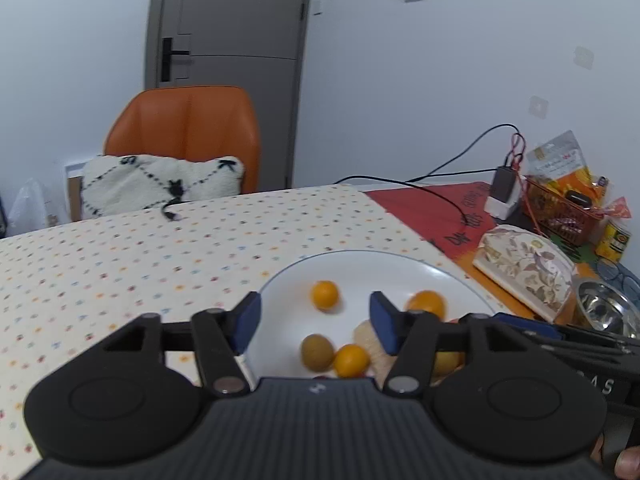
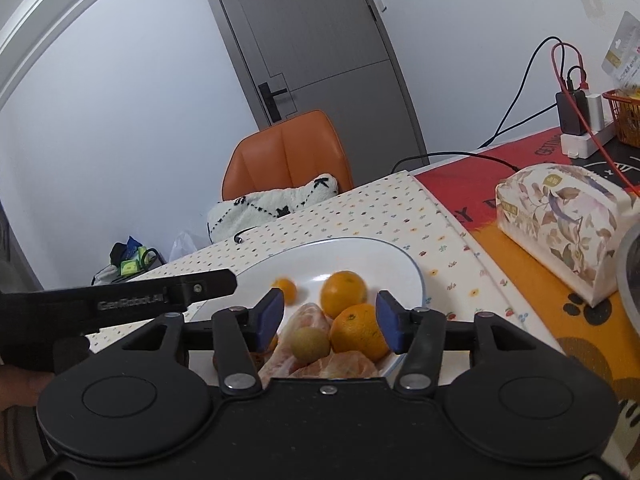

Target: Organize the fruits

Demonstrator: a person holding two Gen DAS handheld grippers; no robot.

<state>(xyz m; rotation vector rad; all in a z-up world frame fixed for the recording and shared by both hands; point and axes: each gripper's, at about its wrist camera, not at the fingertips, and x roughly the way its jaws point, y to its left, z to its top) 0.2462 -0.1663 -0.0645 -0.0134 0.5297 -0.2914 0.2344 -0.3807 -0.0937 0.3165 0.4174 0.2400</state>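
Two claws hang over the near edge of a white plate point(image 2: 412, 276) of fruit, both with jaws apart and nothing between the blue pads. The left claw point(image 1: 315, 322) is spread wide above the plate's left half; the right claw point(image 2: 329, 320) stands somewhat less wide over the right half, and in its view the left tool's black arm crosses in from the left.

On the plate, nearest the person, lie peeled citrus segments point(image 2: 320, 366), pale pink-orange. Touching them sit a small greenish-brown round fruit point(image 2: 310, 342) and a large orange point(image 2: 356, 332), with a second orange point(image 2: 344, 293) just behind it. Beyond these, apart from the heap, is a small orange fruit point(image 2: 285, 290), blurred in both views. The left view shows another small orange fruit point(image 1: 351, 360) beside a greenish-brown fruit there.

The plate rests on a surface covered by a cream cloth with small coloured dots point(image 1: 120, 264). To the right lie a red and orange mat point(image 2: 472, 184), a floral tissue pack point(image 2: 560, 224) and the rim of a steel bowl point(image 1: 604, 308). Farther right stand a power strip with cables point(image 2: 580, 136) and an orange basket point(image 1: 560, 208).

Behind the surface is an orange chair point(image 1: 184, 132) holding a white cushion point(image 1: 160, 184), then a grey door point(image 1: 236, 40).
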